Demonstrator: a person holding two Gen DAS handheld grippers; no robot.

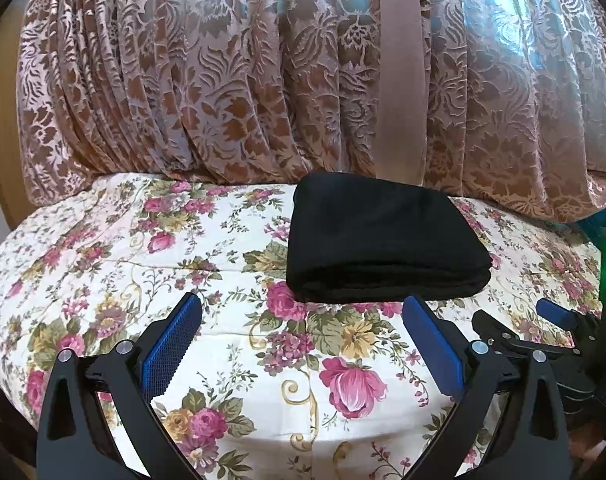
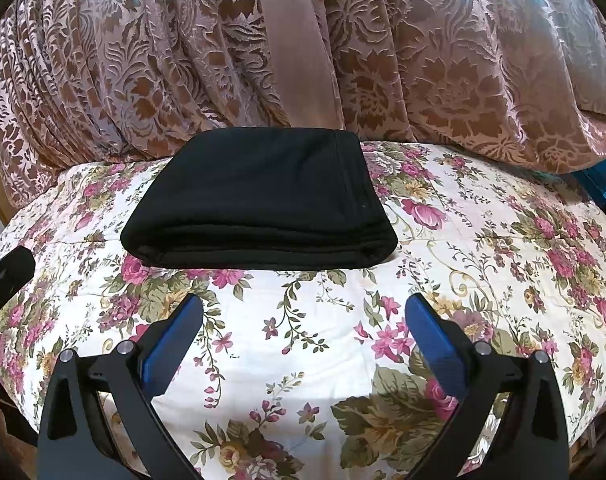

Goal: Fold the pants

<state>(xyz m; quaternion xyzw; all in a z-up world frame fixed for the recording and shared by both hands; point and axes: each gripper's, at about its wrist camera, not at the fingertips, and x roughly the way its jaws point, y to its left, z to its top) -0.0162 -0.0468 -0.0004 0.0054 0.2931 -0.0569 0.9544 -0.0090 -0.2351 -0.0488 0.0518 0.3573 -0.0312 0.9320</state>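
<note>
Left wrist view
Pants: the black pants lie folded into a thick, neat rectangle, layered edge facing the camera, on the flowered bedspread.
Place of pants: toward the far side of the bedspread, just in front of the brown patterned curtain that hangs behind.
Left gripper: the left gripper hovers on the near side of the pants, jaws spread wide with nothing between the blue pads; only bedspread shows in the gap.
Gap to pants: apart, not touching; the right-hand pad's tip is near the folded edge.
Right gripper: the right gripper shows at the right of the pants, low over the bedspread; from here I cannot tell how its jaws stand.

Right wrist view
Pants: the same folded bundle, a seam line running down its right part.
Place of pants: again at the far side of the bedspread, its back edge meeting the curtain.
Right gripper: fingers wide apart, empty, on the near side of the pants and clear of them.
Left gripper: a black part pokes in left of the pants.
</note>
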